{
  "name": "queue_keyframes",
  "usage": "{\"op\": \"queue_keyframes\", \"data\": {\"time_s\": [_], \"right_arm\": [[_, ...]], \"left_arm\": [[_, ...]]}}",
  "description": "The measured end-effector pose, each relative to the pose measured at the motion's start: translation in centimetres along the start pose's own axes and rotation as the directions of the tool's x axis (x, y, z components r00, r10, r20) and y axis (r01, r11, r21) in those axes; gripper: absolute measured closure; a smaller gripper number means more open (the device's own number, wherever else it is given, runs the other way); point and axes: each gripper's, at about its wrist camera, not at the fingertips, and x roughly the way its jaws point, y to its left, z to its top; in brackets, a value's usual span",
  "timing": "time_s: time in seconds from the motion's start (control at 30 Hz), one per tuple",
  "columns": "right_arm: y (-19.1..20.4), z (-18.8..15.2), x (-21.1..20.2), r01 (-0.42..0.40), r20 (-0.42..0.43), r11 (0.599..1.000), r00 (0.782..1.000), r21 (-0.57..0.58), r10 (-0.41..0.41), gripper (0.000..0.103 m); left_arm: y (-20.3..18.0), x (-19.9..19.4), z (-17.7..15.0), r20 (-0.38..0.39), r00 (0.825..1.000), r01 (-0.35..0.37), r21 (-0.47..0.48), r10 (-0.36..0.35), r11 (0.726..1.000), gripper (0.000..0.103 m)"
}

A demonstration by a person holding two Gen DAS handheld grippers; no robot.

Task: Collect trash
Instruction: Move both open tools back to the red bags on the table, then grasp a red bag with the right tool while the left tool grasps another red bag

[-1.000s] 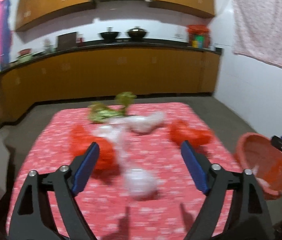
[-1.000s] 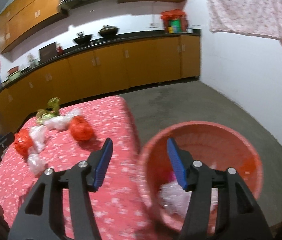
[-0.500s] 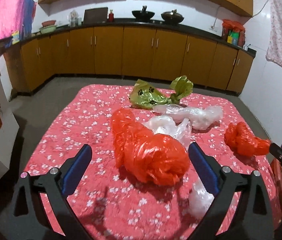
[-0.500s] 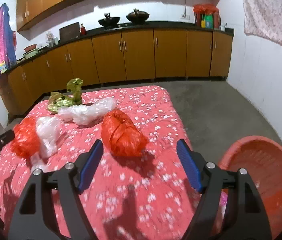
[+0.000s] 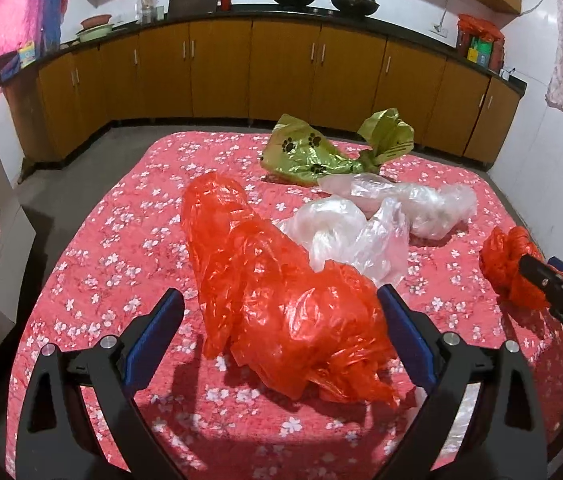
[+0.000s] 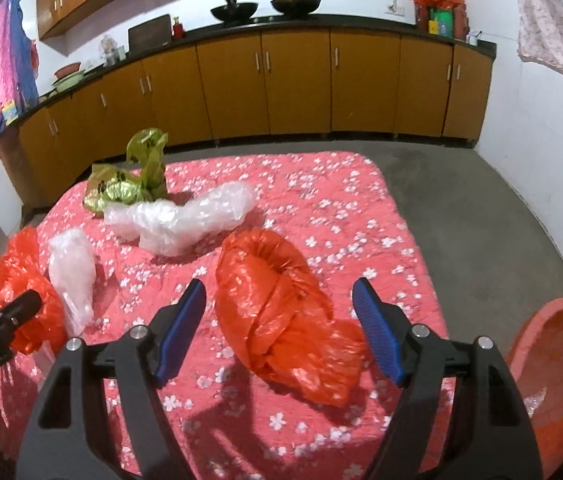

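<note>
Your left gripper (image 5: 279, 320) gapes wide around the large red bag (image 5: 277, 300) on the table (image 5: 121, 240), gripping nothing. Your right gripper (image 6: 279, 316), equally wide, straddles the smaller red bag (image 6: 281, 312); the red tub (image 6: 553, 360) sits beside the table.

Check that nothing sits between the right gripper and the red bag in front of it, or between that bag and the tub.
Nothing visible does. The right gripper has open jaws flanking the red plastic bag. The red tub sits past the table edge, with only flowered tablecloth between.
</note>
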Motion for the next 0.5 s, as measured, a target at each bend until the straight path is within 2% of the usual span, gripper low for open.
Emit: {"op": "queue_keyframes", "data": {"time_s": [0.13,0.23,0.43,0.5], "right_arm": [[0.2,-0.1,0.8,-0.002,-0.021,1.000,1.000,-0.012,0.002,0.031],[0.3,0.0,1.1,-0.001,-0.029,1.000,1.000,-0.015,0.001,0.037],[1.0,0.0,1.7,0.008,-0.050,0.999,0.999,-0.046,-0.010,0.037],[1.1,0.1,1.9,0.009,-0.053,0.999,0.999,-0.049,-0.012,0.040]], "left_arm": [[0.9,-0.2,-0.2,-0.005,1.000,0.002,0.005,-0.002,1.000,0.019],[1.5,-0.1,-0.2,-0.015,1.000,0.008,0.006,-0.008,1.000,0.019],[1.9,0.7,0.2,-0.032,0.999,0.013,-0.018,-0.013,1.000,0.018],[2.0,1.0,0.3,-0.038,0.999,0.018,-0.021,-0.019,1.000,0.019]]}}
